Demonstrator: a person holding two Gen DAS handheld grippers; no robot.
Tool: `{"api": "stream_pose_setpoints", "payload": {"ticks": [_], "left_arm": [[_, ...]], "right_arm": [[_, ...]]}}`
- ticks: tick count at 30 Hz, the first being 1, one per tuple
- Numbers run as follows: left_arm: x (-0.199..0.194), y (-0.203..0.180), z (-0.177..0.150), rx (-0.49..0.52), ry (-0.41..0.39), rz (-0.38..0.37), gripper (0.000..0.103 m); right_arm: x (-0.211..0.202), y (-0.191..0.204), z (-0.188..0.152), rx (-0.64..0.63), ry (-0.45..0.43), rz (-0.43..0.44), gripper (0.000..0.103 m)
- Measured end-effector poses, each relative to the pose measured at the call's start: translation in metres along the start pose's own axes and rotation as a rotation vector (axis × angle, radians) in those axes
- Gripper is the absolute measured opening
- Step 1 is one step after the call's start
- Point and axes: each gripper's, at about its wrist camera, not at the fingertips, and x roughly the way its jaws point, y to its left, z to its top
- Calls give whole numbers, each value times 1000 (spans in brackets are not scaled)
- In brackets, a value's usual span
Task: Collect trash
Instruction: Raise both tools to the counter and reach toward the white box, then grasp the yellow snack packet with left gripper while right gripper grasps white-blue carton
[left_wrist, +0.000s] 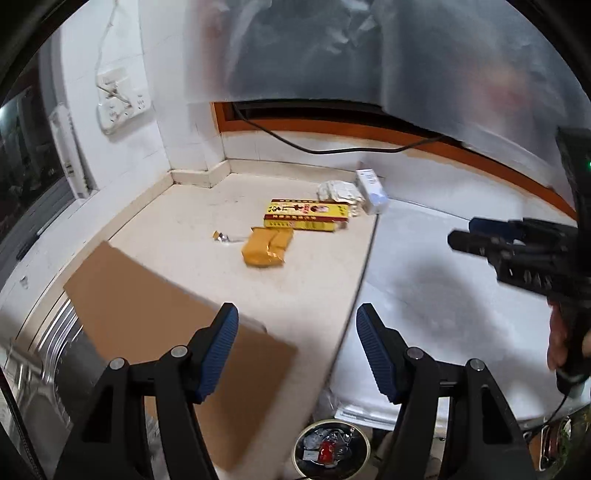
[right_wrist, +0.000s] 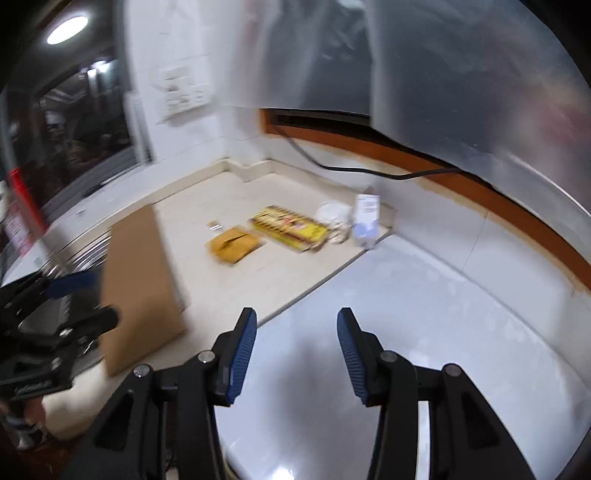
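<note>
Lying loose toward the back of the pale stone desk (left_wrist: 177, 236): a crumpled mustard-yellow paper packet (left_wrist: 266, 246), a flat yellow-and-red printed carton (left_wrist: 306, 215) just behind it, a wad of white crumpled paper (left_wrist: 337, 192), a small white-and-blue box (left_wrist: 371, 191) at the desk's right edge, and a tiny foil scrap (left_wrist: 221, 237) left of the packet. Hovering well short of all this, the left gripper (left_wrist: 295, 354) with jaws spread and empty, and the right gripper (right_wrist: 295, 358) with jaws parted somewhat narrower, also pinching nothing. Probably best starting with the yellow packet, nearest and standing clear of the rest, coming down from above with the jaws straddling its short side. Worth minding: a brown cardboard sheet (left_wrist: 159, 321) overhanging the near left edge, and a white appliance top (right_wrist: 406, 314) butting against the desk on the right. Open room lying in the desk's middle; a round bin with trash (left_wrist: 332, 448) sitting below, between the jaws in the left wrist view. Hanging above, blurred plastic sheeting (left_wrist: 388, 55).
</note>
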Motion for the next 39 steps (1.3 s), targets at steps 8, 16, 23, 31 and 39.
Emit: {"api": "stream_pose_setpoints", "payload": {"ticks": [8,16,23,31,39], "left_arm": [[99,40,50,-96,82,37,65],[185,61,62,-261,191,-34,65],[223,45,68,-236,233,-7,68],[248,49,62,-273,283,22,63],[232,47,50,-221,251,24,46]], "right_arm": [[90,-41,52,78,41,-68,46],[157,-56,76,131,68,-116,46],[195,-62,80,150,121,-137,46],[196,-64,69,144,109,-123,34],[165,-57,49,114,78,-132,34]]}}
